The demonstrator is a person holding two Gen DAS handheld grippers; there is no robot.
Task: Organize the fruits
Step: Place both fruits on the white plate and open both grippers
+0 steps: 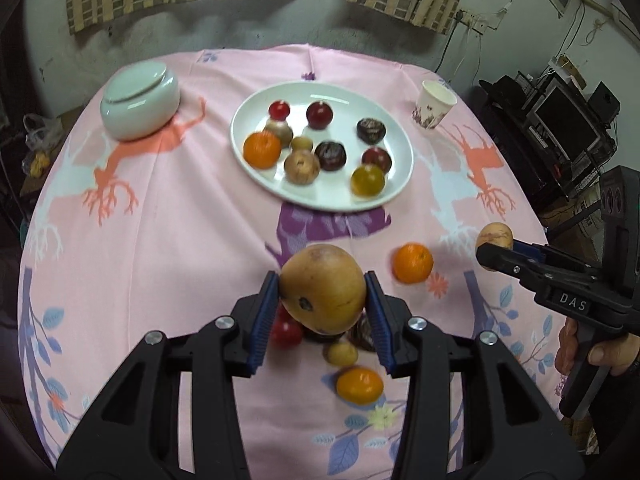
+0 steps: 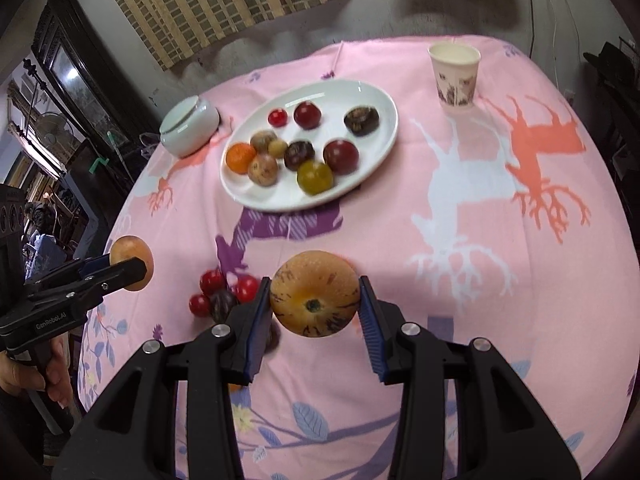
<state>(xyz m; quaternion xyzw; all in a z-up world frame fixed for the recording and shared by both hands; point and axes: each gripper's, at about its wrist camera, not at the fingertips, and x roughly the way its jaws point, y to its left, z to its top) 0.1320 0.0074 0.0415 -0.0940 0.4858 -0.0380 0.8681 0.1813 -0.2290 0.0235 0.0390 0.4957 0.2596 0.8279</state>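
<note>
My left gripper [image 1: 322,285] is shut on a large tan round fruit [image 1: 320,300], held above the pink tablecloth. My right gripper [image 2: 315,286] is shut on a speckled yellow-brown fruit [image 2: 316,300]. In the left wrist view the right gripper [image 1: 496,250] shows at the right edge with its fruit [image 1: 495,233]. The right wrist view has the left gripper [image 2: 128,263] at the left. A white plate [image 1: 340,92] [image 2: 372,96] farther back holds several red, dark, orange and tan fruits. Loose oranges [image 1: 413,263] [image 1: 359,385] and red fruits [image 2: 212,281] lie on the cloth below.
A lidded white ceramic jar [image 1: 138,100] [image 2: 188,126] stands left of the plate, a paper cup [image 1: 434,106] [image 2: 456,76] to its right. A hand [image 1: 612,350] grips the right tool. Electronics crowd the room's right side, a dark cabinet the left.
</note>
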